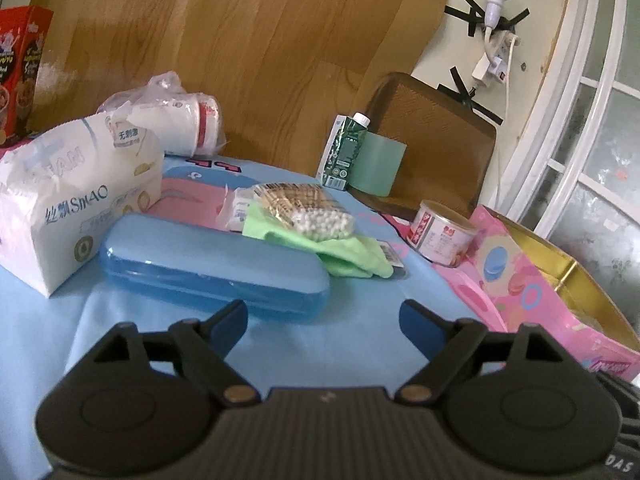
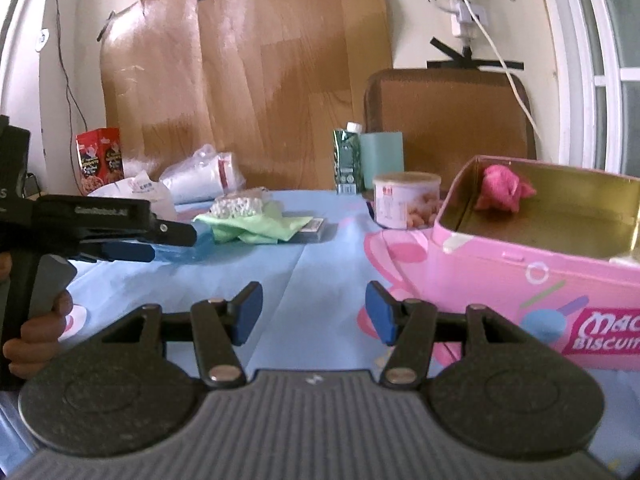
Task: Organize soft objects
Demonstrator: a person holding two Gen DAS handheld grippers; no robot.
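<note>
A light green cloth (image 1: 348, 252) lies crumpled on the blue table cover, with a clear bag of cotton swabs (image 1: 308, 208) on top of it. Left of them are a blue plastic case (image 1: 212, 268) and a white tissue pack (image 1: 68, 216). My left gripper (image 1: 324, 320) is open and empty, just in front of the case. In the right wrist view the green cloth (image 2: 256, 228) is mid-table, and a pink fluffy thing (image 2: 504, 188) lies inside the open pink biscuit tin (image 2: 520, 264). My right gripper (image 2: 314, 308) is open with nothing between its fingers, left of the tin.
A food can (image 2: 406, 200), a green carton (image 2: 348, 160) and bagged paper cups (image 1: 180, 120) stand toward the back. A red box (image 2: 100, 160) is at the far left. A hand holds the left gripper (image 2: 152, 246) at the left. A chair (image 2: 448, 120) stands behind the table.
</note>
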